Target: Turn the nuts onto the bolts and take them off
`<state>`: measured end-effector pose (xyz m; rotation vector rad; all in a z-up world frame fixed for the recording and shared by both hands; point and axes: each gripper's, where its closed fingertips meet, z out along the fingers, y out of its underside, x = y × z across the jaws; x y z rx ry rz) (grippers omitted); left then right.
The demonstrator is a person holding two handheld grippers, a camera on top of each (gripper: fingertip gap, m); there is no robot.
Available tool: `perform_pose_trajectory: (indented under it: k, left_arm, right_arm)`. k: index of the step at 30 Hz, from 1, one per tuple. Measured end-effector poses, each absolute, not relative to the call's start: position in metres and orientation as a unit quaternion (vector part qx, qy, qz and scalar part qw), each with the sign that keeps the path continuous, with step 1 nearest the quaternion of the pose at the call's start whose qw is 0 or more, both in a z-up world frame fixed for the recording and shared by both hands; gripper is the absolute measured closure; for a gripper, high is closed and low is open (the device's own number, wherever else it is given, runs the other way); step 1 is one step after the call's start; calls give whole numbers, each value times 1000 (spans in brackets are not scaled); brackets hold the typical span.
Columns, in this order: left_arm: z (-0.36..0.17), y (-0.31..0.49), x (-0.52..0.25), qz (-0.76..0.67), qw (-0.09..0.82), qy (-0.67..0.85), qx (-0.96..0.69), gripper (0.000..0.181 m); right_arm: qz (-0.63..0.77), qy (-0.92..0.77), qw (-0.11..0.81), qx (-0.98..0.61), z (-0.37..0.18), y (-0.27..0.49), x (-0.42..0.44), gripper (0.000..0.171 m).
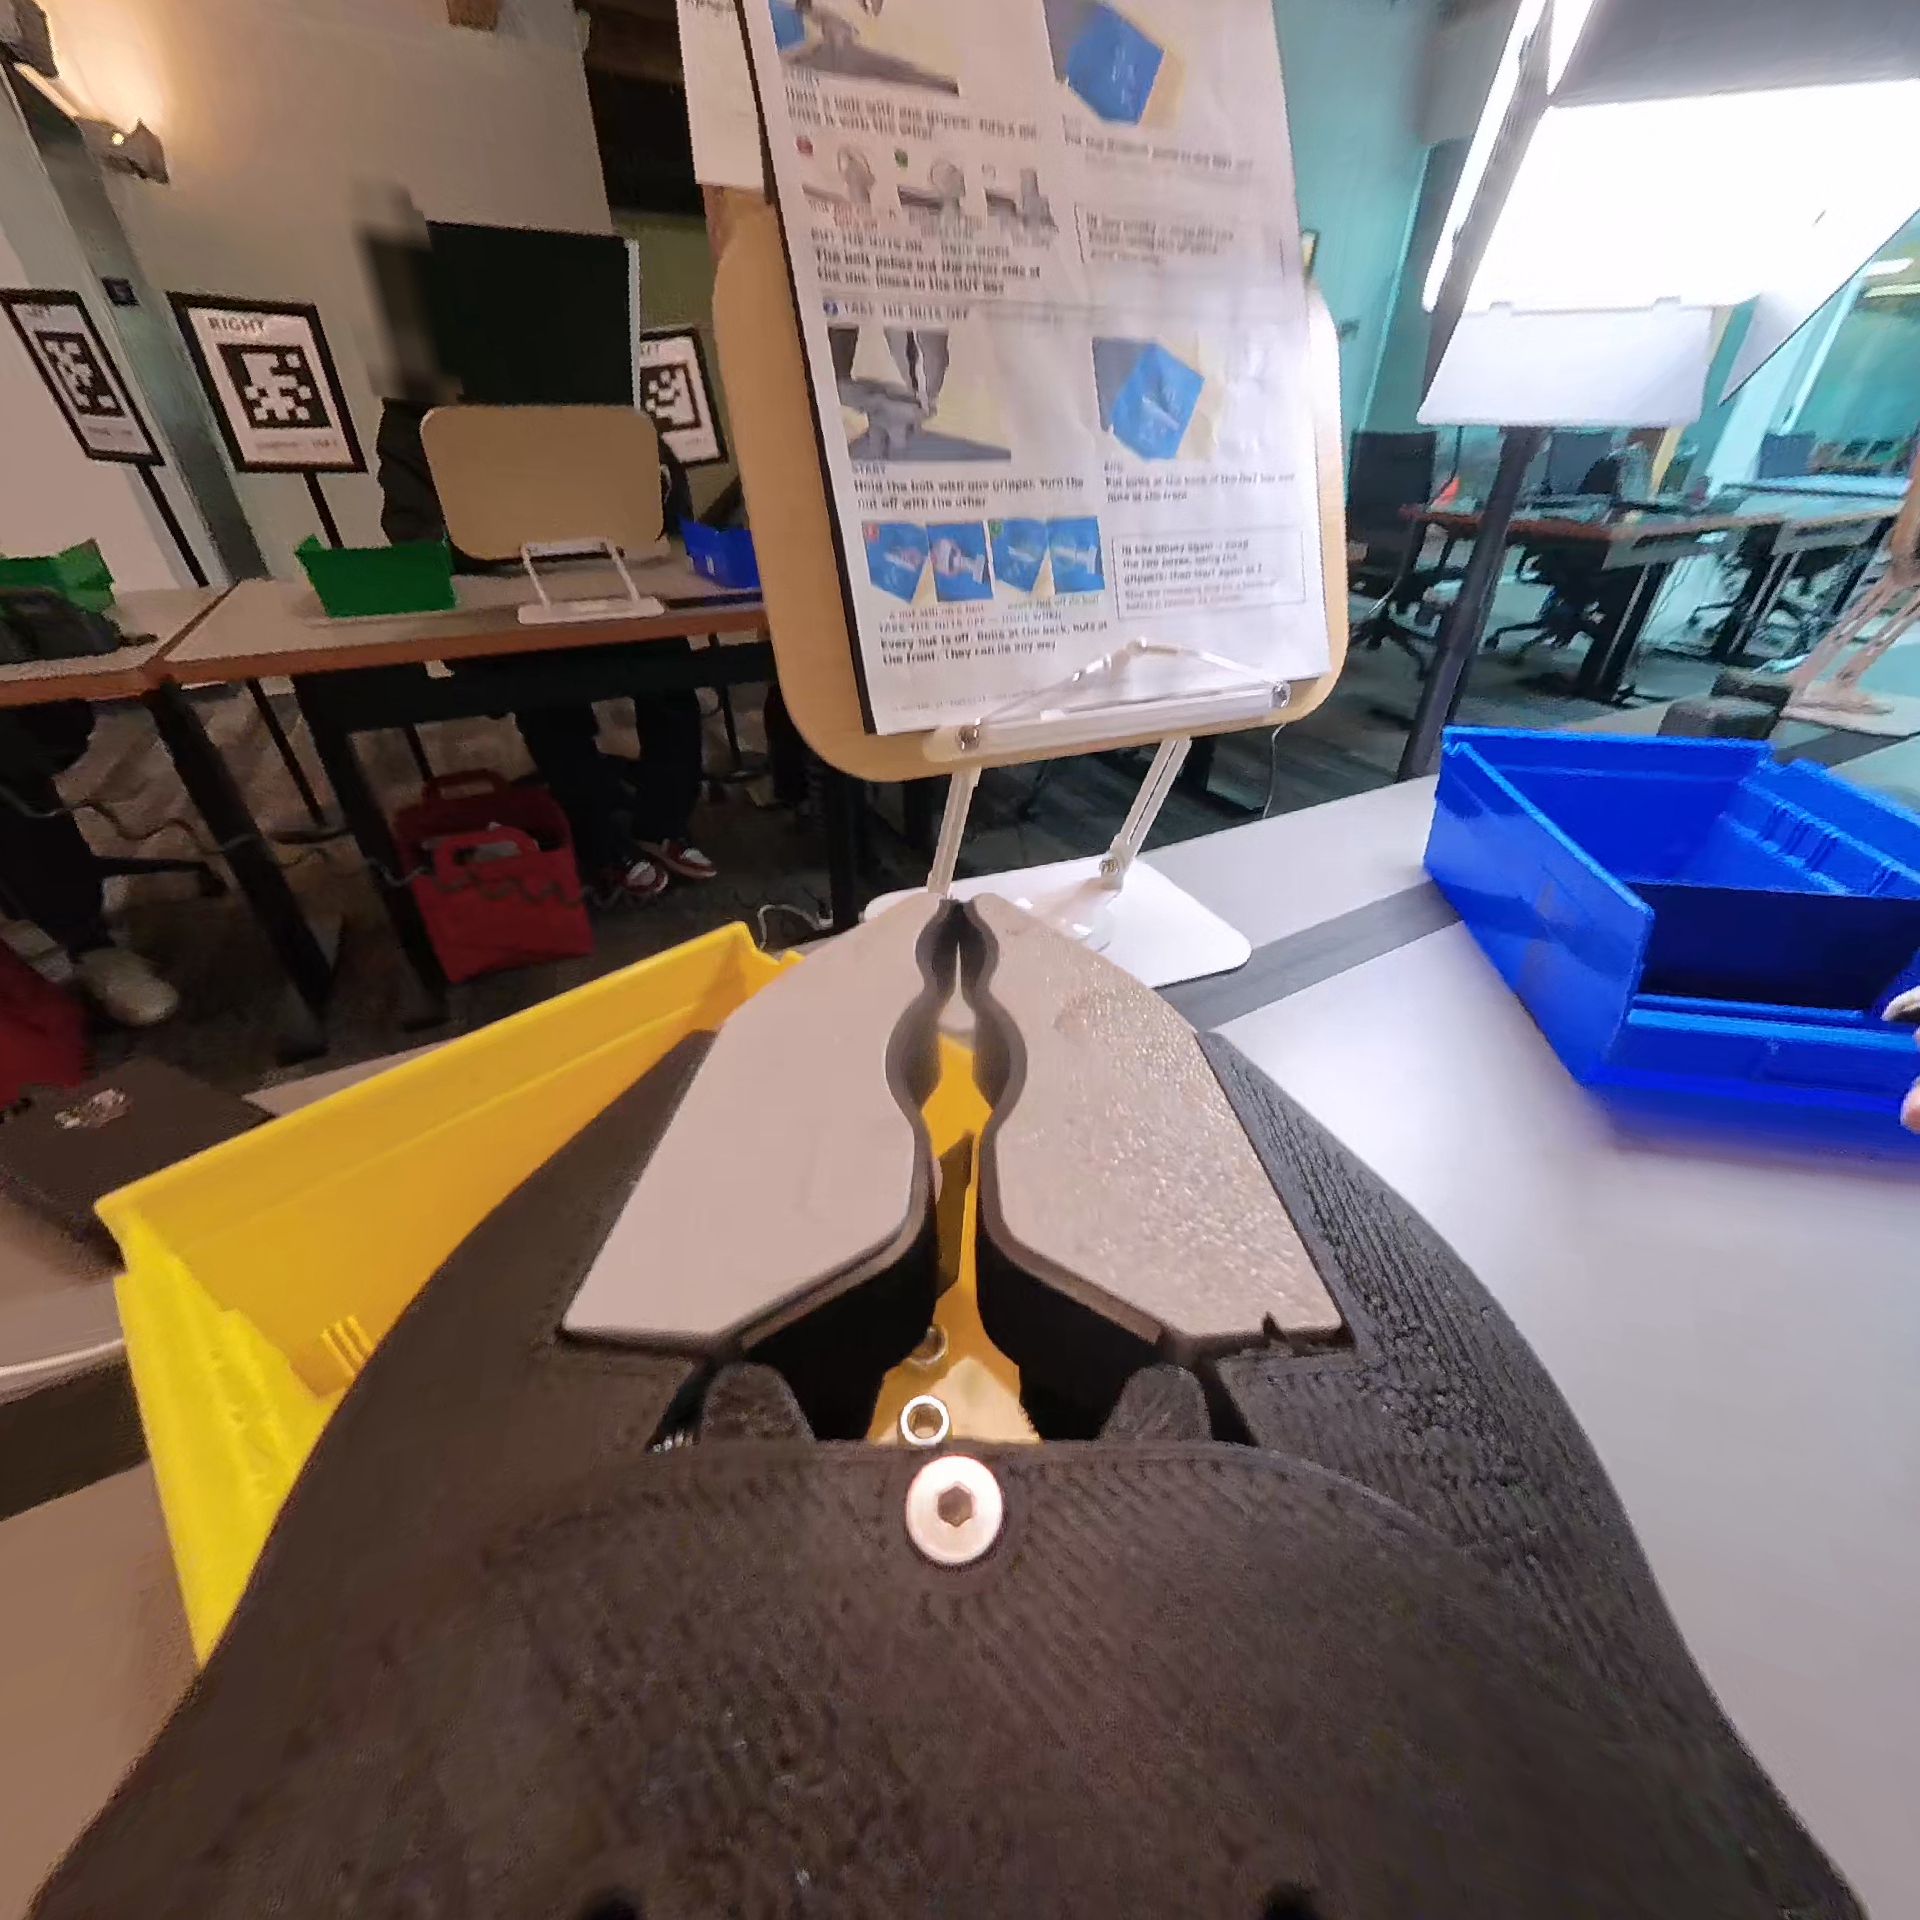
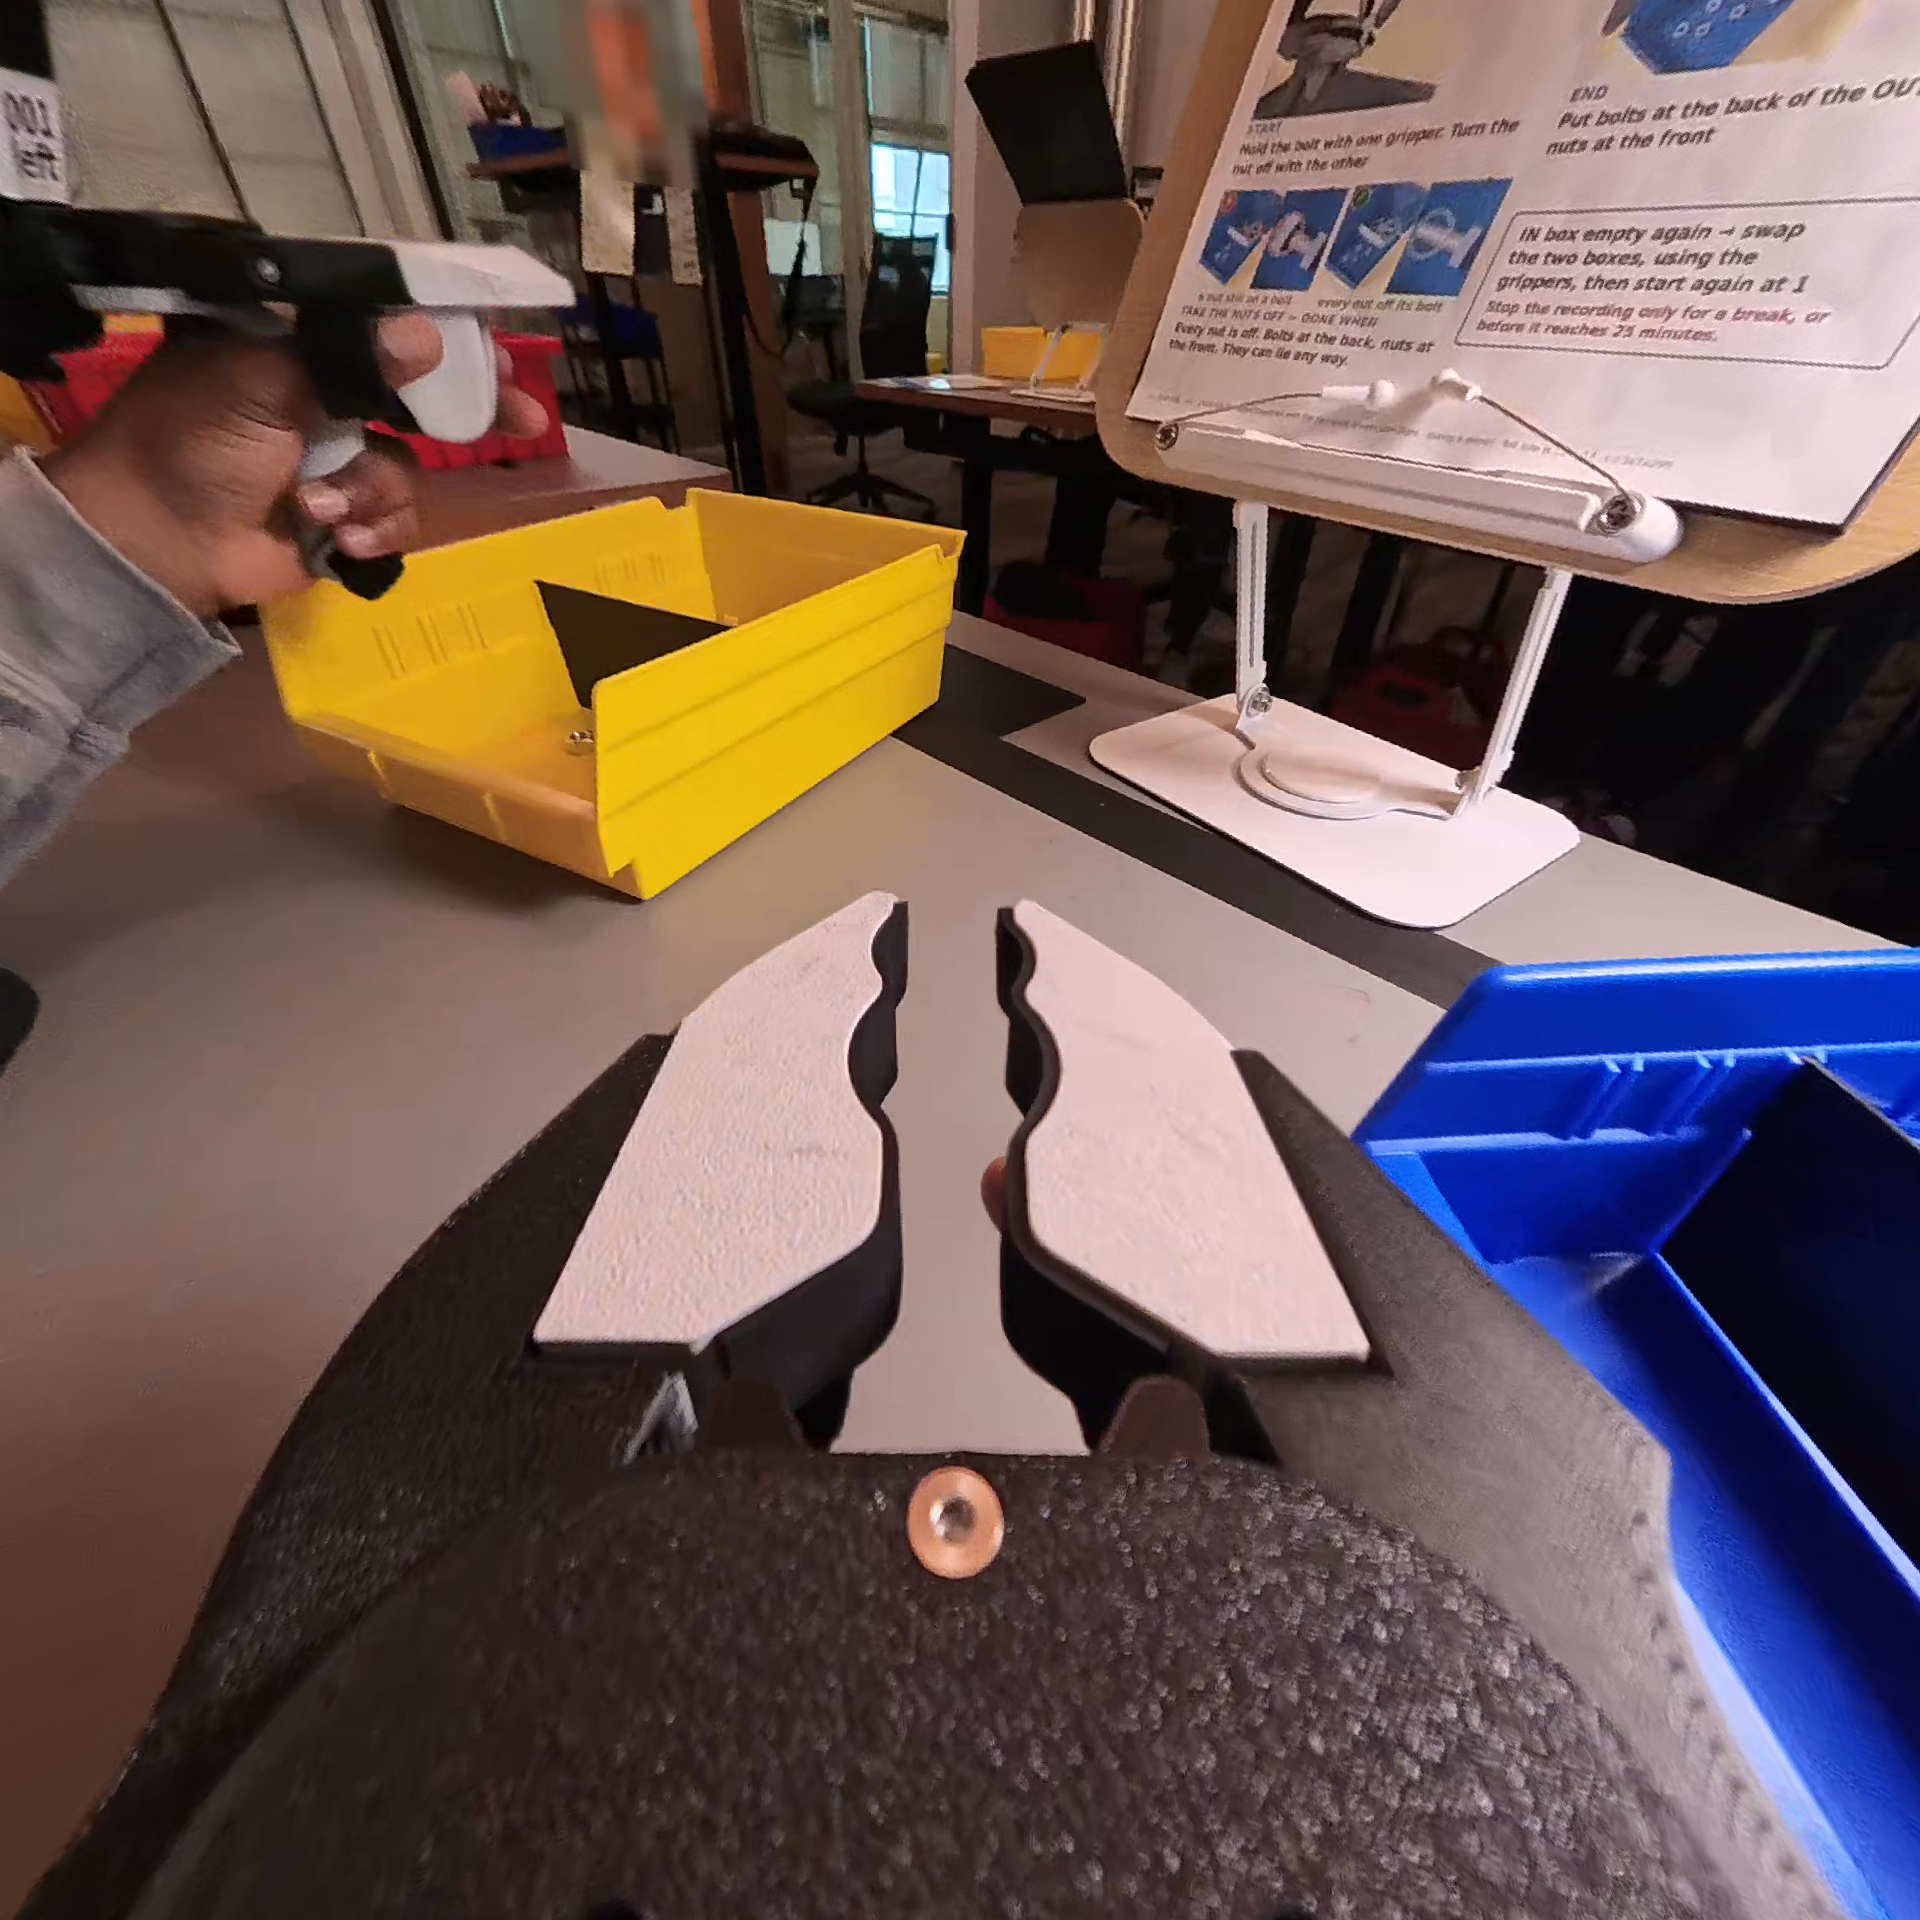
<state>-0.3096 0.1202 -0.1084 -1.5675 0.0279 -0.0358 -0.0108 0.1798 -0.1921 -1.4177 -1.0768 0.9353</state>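
Left wrist view shows the left gripper (image 1: 961,920) with jaws pressed together on nothing above the yellow bin (image 1: 416,1122), where a nut (image 1: 924,1420) lies low center, while the right gripper (image 2: 951,914) waits spread over the surface (image 2: 312,987), so I think picking comes next.

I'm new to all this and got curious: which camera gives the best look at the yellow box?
The right wrist view: the yellow box sits whole on the table, its black divider visible. In the left wrist view the shut left gripper hides most of it.
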Motion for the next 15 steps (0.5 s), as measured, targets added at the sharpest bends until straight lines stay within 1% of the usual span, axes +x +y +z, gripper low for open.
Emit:
perform_pose_trajectory:
  k: [4, 7, 11, 15]
  left_arm:
    - [-82, 119, -324, 3, 737, 34, -675, 181]
    - [-68, 129, -336, 58, 730, 91, -675, 181]
    - [-49, 146, -350, 116, 698, 159, -689, 181]
    - [-25, 163, -379, 157, 695, 153, -685, 181]
  right_arm:
    - [402, -465, 541, -573, -189, 174, -11, 170]
    - [407, -466, 547, -563, -188, 170, -10, 171]
    - [401, -473, 562, -548, -187, 169, -10, 171]
    - [402, -478, 557, -548, -193, 169, -12, 171]
